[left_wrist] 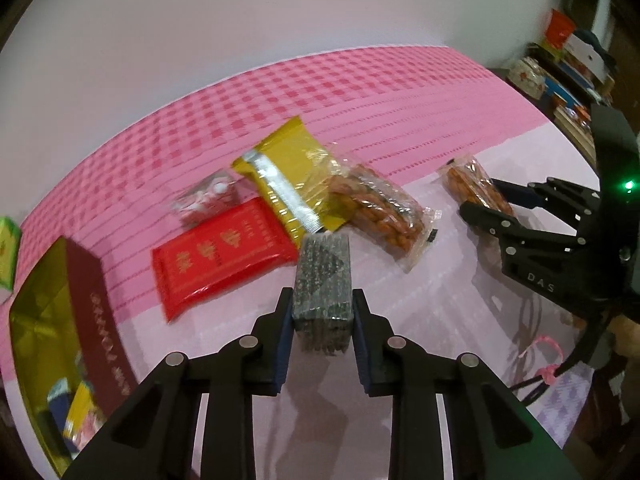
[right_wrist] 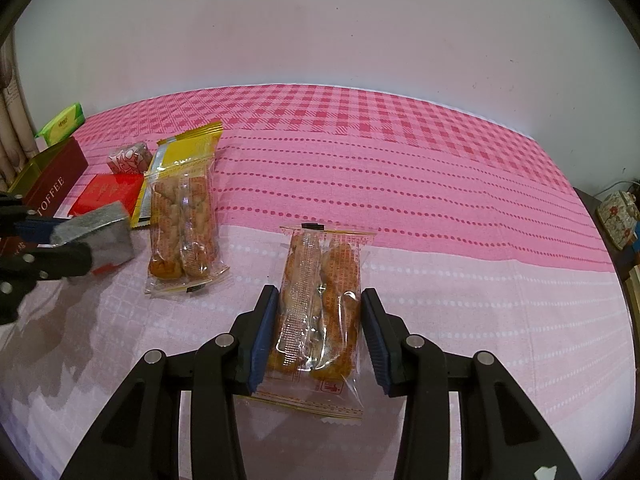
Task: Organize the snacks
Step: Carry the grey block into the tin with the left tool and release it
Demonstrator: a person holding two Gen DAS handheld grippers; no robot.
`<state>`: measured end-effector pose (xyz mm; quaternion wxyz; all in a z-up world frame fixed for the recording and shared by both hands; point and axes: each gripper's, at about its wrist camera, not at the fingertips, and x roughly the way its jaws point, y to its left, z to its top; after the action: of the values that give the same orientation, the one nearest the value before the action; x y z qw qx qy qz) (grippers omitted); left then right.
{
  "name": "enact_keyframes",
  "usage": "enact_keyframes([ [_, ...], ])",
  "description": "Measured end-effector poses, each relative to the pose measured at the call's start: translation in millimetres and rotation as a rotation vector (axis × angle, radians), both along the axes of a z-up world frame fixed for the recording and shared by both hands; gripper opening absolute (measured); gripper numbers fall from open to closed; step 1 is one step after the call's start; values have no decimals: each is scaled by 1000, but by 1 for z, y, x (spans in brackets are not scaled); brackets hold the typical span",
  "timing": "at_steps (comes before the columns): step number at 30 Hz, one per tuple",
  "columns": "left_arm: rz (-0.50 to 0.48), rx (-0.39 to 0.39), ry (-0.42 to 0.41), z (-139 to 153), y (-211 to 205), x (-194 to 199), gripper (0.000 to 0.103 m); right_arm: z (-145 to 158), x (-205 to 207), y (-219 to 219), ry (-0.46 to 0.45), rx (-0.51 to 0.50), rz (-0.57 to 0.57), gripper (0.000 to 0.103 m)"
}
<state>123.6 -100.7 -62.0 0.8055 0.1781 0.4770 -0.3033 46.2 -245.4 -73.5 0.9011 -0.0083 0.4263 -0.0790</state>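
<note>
A: What can't you make out?
B: Your toffee box (left_wrist: 86, 304) is cut by the left edge, its contents a blur.
A: And the small wrapped sweet (left_wrist: 206, 196)?
B: Its print is unreadable.

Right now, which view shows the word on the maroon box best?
The right wrist view: the maroon box reads TOFFEE clearly at far left. In the left wrist view the box is motion-blurred, its gold lettering unreadable, though its open inside shows.

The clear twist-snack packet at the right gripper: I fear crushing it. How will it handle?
The packet probably flexes: its thin clear film crinkles. The fried twists inside look brittle, so a hard squeeze from the right gripper may crack them. The glossy film could slip.
</note>
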Motion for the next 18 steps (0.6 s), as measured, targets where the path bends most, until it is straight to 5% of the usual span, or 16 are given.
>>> enact_keyframes([
  [18, 155, -66, -37, 52, 72, -12, 28, 0, 0, 0, 0, 0, 0, 39],
])
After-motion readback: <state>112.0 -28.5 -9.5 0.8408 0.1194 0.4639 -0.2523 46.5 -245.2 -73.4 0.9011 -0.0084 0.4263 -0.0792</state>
